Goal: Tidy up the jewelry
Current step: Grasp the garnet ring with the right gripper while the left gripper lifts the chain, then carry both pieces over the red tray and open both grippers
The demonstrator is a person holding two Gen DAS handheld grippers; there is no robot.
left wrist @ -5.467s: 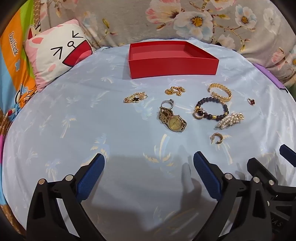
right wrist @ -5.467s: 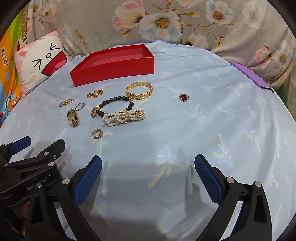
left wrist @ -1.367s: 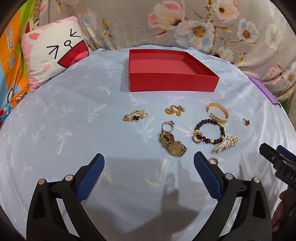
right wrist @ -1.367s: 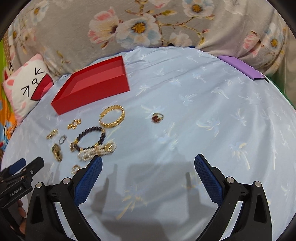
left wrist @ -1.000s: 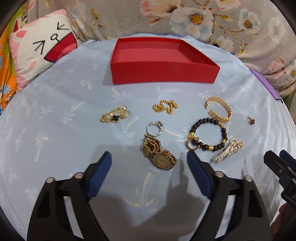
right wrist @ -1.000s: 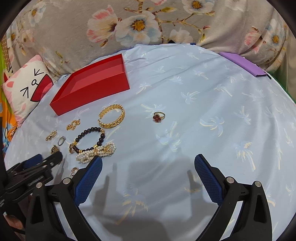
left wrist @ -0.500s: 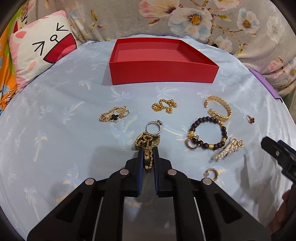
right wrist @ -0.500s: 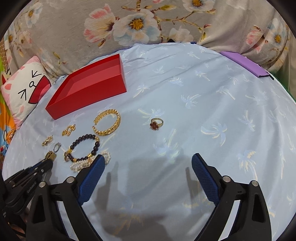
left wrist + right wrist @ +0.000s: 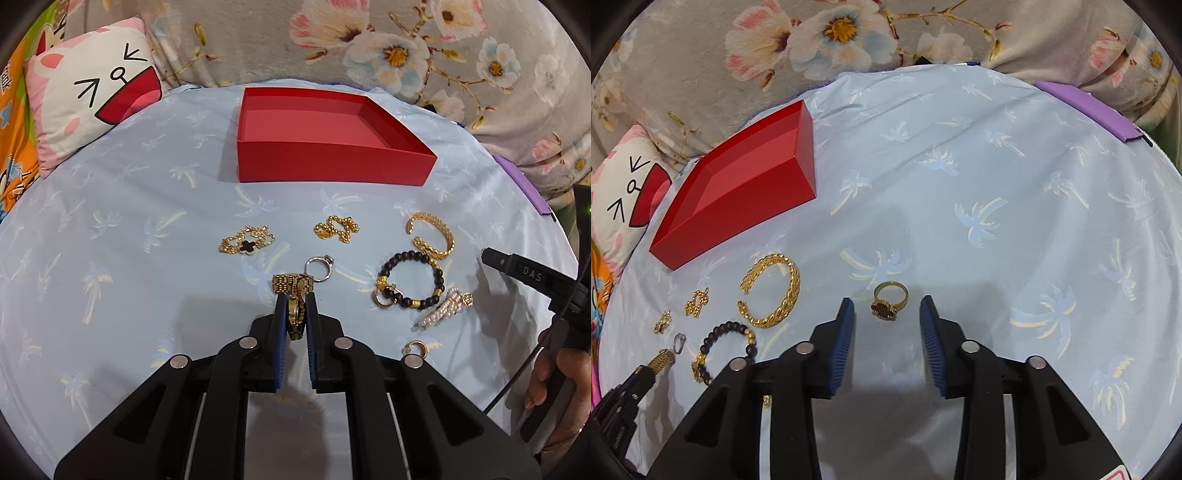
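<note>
My left gripper [image 9: 295, 299] is shut on the gold watch [image 9: 293, 295], low over the blue sheet. The empty red box [image 9: 332, 162] stands beyond it. A gold clover chain [image 9: 246, 242], a gold chain [image 9: 336, 229], a silver ring [image 9: 320, 267], a gold cuff [image 9: 432, 236], a dark bead bracelet [image 9: 410, 280], a pearl piece [image 9: 445, 308] and a small hoop [image 9: 415, 349] lie around. My right gripper [image 9: 886, 310] is open, its fingers either side of a gold ring with a dark red stone [image 9: 889, 302].
A cat-face pillow [image 9: 92, 99] lies at the far left. A floral blanket [image 9: 406, 48] runs along the back. A purple flat item [image 9: 1086, 107] sits at the sheet's far right edge. The red box [image 9: 746, 188] is left of the right gripper.
My left gripper has lifted slightly, still shut on the watch. My right gripper has moved forward and down and narrowed, so the red-stone ring now lies between its fingers.
</note>
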